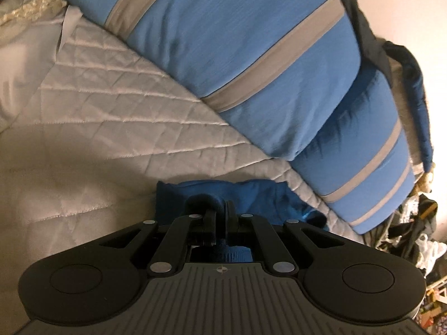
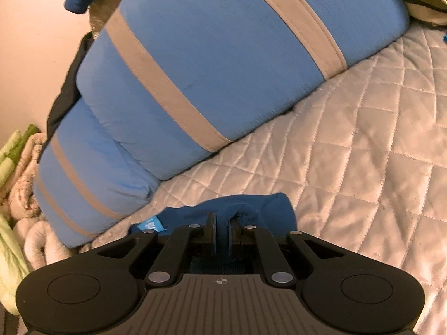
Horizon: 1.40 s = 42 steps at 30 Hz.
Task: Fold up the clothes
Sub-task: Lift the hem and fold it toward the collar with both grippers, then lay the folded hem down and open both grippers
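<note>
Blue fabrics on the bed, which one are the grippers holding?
The dark blue garment, plain, pinched by both the left gripper and right gripper; the lighter blue pillows carry grey stripes.

place: home bedroom
bedding: quilted cream bedspread [image 2: 363,150]
on the bedspread: blue pillows with grey stripes [image 2: 212,64]
beside the bedspread's edge: heap of towels [image 2: 25,173], floor clutter [image 1: 419,240]

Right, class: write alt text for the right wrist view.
The right gripper pinches a fold of dark blue garment over a quilted bedspread. Beyond lie two blue pillows with grey stripes.
</note>
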Each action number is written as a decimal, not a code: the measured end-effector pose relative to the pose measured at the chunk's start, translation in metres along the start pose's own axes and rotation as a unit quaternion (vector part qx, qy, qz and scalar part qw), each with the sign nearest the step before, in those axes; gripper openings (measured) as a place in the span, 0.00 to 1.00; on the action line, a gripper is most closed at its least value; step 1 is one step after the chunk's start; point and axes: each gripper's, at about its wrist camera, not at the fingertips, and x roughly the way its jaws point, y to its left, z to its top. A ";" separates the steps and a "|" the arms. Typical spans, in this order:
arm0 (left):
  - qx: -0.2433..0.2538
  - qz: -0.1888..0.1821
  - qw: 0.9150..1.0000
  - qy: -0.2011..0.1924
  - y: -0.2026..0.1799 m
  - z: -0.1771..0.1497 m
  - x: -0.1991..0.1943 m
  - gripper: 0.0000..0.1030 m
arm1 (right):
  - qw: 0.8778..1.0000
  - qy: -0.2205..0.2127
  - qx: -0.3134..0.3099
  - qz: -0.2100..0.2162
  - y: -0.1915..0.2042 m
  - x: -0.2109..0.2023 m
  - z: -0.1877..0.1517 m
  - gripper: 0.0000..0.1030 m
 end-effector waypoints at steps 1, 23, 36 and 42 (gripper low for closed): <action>-0.005 0.001 1.000 0.004 0.002 -0.001 0.003 0.07 | 1.000 -0.001 -0.001 -0.010 0.000 0.001 -0.001 0.14; 0.001 0.011 1.000 0.002 -0.009 -0.046 -0.090 0.69 | 0.998 0.018 -0.028 -0.058 0.020 -0.072 -0.039 1.00; -0.013 0.007 1.000 0.015 0.006 -0.098 -0.134 0.69 | 0.997 0.028 -0.028 -0.066 0.007 -0.126 -0.093 1.00; -0.022 0.001 0.999 0.035 0.013 -0.124 -0.143 0.69 | 0.997 0.037 -0.021 -0.065 -0.004 -0.145 -0.114 1.00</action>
